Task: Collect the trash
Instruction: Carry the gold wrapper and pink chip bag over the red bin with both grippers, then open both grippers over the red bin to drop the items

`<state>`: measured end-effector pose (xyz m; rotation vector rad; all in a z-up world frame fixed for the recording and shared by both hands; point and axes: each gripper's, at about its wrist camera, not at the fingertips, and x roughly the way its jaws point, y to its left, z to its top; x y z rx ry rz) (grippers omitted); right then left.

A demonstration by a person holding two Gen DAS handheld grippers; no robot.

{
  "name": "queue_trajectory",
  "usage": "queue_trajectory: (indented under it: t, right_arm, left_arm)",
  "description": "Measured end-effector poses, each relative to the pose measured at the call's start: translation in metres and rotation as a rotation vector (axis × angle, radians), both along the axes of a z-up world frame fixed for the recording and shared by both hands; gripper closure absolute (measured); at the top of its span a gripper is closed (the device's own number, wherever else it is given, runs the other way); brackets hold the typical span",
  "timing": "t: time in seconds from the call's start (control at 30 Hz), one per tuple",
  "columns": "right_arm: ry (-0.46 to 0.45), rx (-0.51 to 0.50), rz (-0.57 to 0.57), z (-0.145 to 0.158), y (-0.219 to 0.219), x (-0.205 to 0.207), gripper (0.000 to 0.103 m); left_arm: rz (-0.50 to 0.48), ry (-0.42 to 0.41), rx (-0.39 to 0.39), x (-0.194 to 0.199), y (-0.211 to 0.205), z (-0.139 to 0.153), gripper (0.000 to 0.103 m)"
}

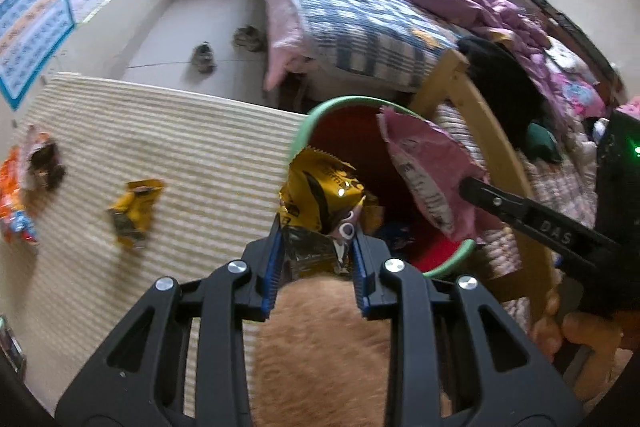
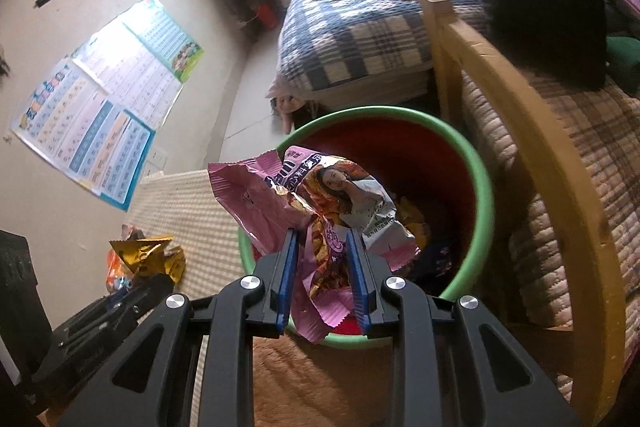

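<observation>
Now the left gripper (image 1: 318,227) pinches a crinkled yellow foil wrapper (image 1: 320,187) between its ribbed blue pads, just over the green rim of the round red bin (image 2: 486,195). Alongside, the right gripper (image 2: 322,239) clamps a crumpled pink snack bag (image 2: 316,203) above the bin's mouth.

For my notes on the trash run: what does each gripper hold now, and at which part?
The left gripper pinches a yellow wrapper at its silver end. The right gripper pinches a pink wrapper near its crumpled middle.
</observation>
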<state>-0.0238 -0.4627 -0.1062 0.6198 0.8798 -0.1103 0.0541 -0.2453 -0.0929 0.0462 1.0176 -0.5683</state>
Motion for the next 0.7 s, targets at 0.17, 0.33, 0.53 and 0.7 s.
queue_trajectory:
  t: [0.17, 0.33, 0.53, 0.7]
  right_arm:
    - [0.008, 0.013, -0.041, -0.004, -0.014, -0.005, 0.078]
    - [0.004, 0.007, -0.054, -0.005, -0.022, -0.006, 0.078]
    - [-0.007, -0.013, -0.073, 0.0, -0.031, -0.007, 0.078]
    - [0.006, -0.032, -0.086, -0.001, -0.032, -0.009, 0.065]
  left_arm:
    - [-0.036, 0.021, 0.004, 0.003, -0.021, -0.006, 0.075]
    - [-0.073, 0.016, 0.03, 0.007, -0.042, -0.01, 0.075]
    - [-0.105, 0.007, 0.032, 0.007, -0.058, -0.01, 0.074]
    - [-0.105, -0.006, 0.003, 0.006, -0.06, -0.01, 0.031]
